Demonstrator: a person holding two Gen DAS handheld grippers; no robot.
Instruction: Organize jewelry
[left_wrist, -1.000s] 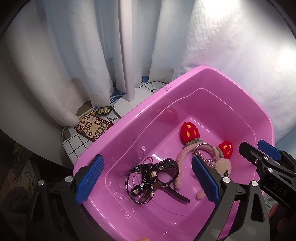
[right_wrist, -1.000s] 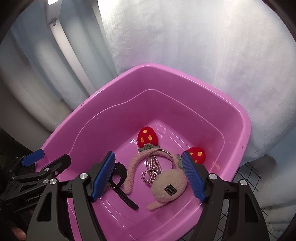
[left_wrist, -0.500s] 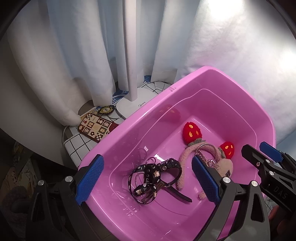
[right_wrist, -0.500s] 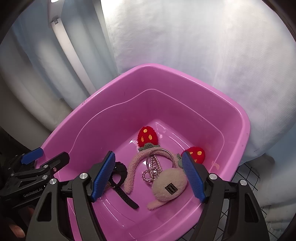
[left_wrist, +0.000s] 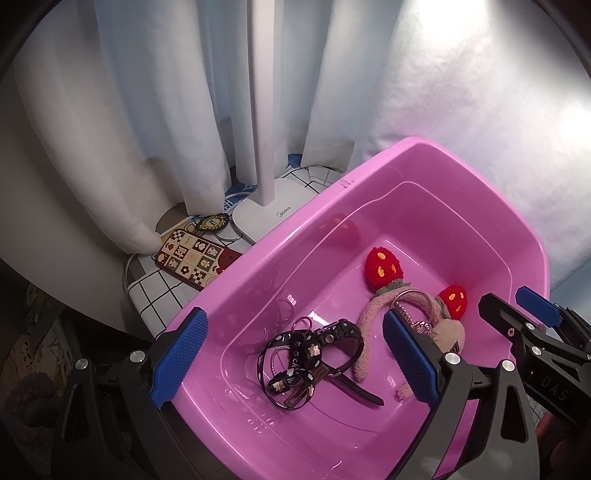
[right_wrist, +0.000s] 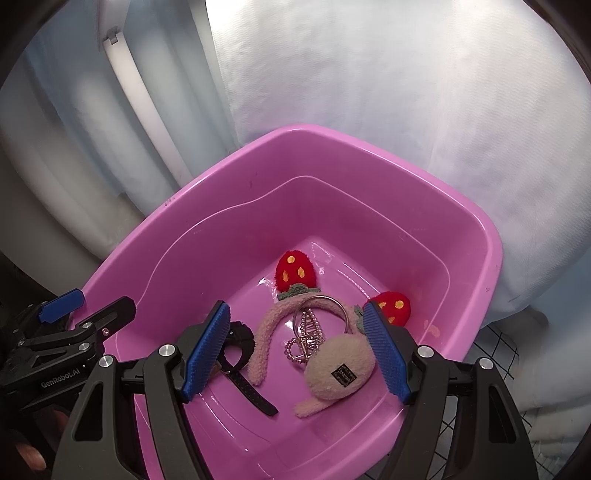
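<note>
Inside the pink tub (right_wrist: 476, 229), the silver keyring (right_wrist: 321, 314) lies tangled on the plush headband (right_wrist: 266, 332), so either wide-open, empty tongs, left tongs (left_wrist: 291, 360) or right tongs (right_wrist: 295, 354), risks dragging both out together.

We are seeing a pink basin (left_wrist: 280, 236) holding a fuzzy pink strawberry headband (right_wrist: 291, 314), a silver chain with hoop (right_wrist: 308, 332) lying across it, and a tangled black printed lanyard (left_wrist: 295, 365) lying beside a black strap (left_wrist: 354, 384).

Open-topped pink basin (right_wrist: 476, 302), lamp post (left_wrist: 262, 110) and curtain (left_wrist: 155, 122) behind.
</note>
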